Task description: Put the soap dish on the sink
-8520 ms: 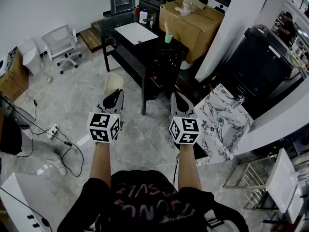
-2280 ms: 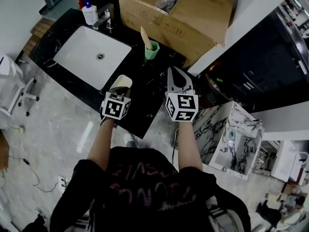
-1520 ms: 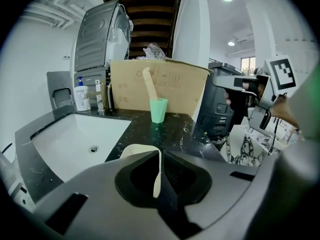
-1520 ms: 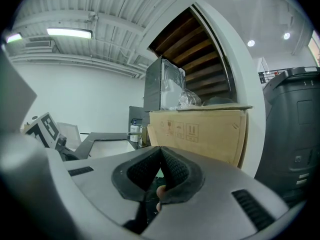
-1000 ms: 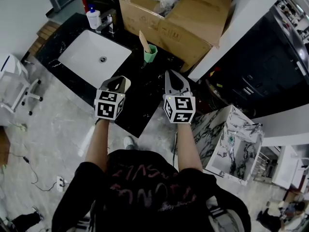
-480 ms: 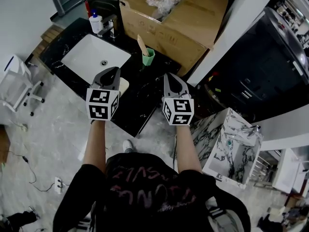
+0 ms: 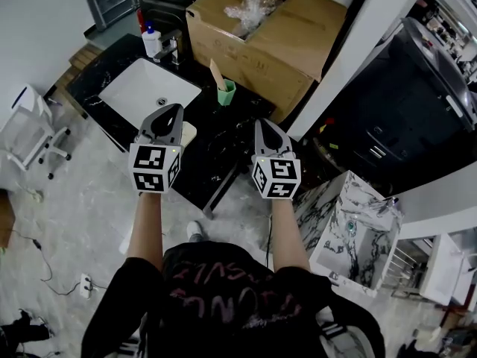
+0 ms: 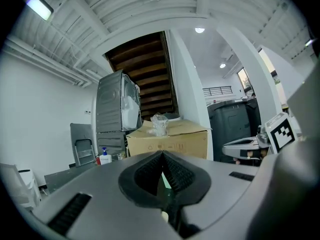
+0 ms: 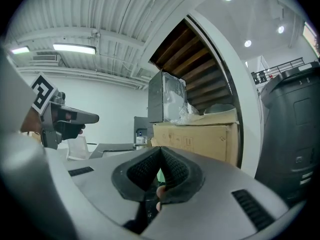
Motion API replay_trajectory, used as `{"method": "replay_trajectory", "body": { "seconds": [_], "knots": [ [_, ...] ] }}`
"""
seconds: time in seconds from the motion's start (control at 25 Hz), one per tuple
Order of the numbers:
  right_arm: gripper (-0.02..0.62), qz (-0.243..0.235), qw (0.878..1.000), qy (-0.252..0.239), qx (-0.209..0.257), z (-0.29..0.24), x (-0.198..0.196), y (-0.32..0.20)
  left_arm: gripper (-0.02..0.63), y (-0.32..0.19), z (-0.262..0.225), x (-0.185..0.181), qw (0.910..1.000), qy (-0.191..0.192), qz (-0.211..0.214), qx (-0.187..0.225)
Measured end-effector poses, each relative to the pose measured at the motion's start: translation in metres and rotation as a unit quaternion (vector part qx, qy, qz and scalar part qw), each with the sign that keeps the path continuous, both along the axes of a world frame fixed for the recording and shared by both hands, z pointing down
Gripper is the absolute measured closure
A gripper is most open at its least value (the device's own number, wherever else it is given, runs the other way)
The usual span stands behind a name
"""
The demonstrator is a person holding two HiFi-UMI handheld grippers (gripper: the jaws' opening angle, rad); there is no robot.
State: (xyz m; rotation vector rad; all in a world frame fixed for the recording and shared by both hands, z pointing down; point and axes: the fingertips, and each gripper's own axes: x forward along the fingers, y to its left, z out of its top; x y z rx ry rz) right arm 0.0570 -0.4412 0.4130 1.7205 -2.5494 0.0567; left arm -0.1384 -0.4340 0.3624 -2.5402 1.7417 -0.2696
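The cream soap dish (image 7: 189, 131) lies on the black counter (image 7: 220, 149), just right of the white sink basin (image 7: 148, 88). My left gripper (image 7: 175, 110) hovers over the dish's left side with its jaws shut and nothing in them; it hides part of the dish. In the left gripper view the jaw tips of the left gripper (image 8: 162, 155) meet. My right gripper (image 7: 261, 123) is held over the counter's right part, also shut and empty; the right gripper (image 9: 160, 151) shows closed tips in its own view.
A green cup (image 7: 226, 93) with a wooden stick stands behind the dish. A soap bottle (image 7: 151, 42) and faucet (image 7: 172, 47) sit behind the basin. A large cardboard box (image 7: 262, 37) stands behind the counter. A marble stand (image 7: 350, 222) is at the right, a white chair (image 7: 28, 124) at the left.
One second ago the left gripper held the soap dish at its tips. It has let go, the dish now rests on the counter, and the gripper has shifted left and shut.
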Motion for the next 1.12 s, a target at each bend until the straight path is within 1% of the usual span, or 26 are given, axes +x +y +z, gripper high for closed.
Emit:
{"method": "replay_trajectory", "body": {
  "seconds": [0.16,0.56,0.72,1.12],
  "knots": [
    [0.584,-0.002,1.0,0.002,0.006,-0.004,0.004,0.009,0.591,0.011,-0.001,0.0,0.9999,0.002,-0.013,0.004],
    [0.583,-0.002,1.0,0.007,0.016,-0.012,0.018,0.029,0.591,0.04,0.0,0.003,0.9995,0.007,-0.03,0.008],
    [0.583,0.001,1.0,0.017,0.018,-0.014,0.023,0.039,0.591,0.051,0.003,0.004,0.9994,0.014,-0.032,0.002],
    [0.583,0.0,0.999,0.032,0.028,-0.018,0.03,0.056,0.591,0.076,0.002,0.007,0.9991,0.006,-0.042,0.003]
  ]
}}
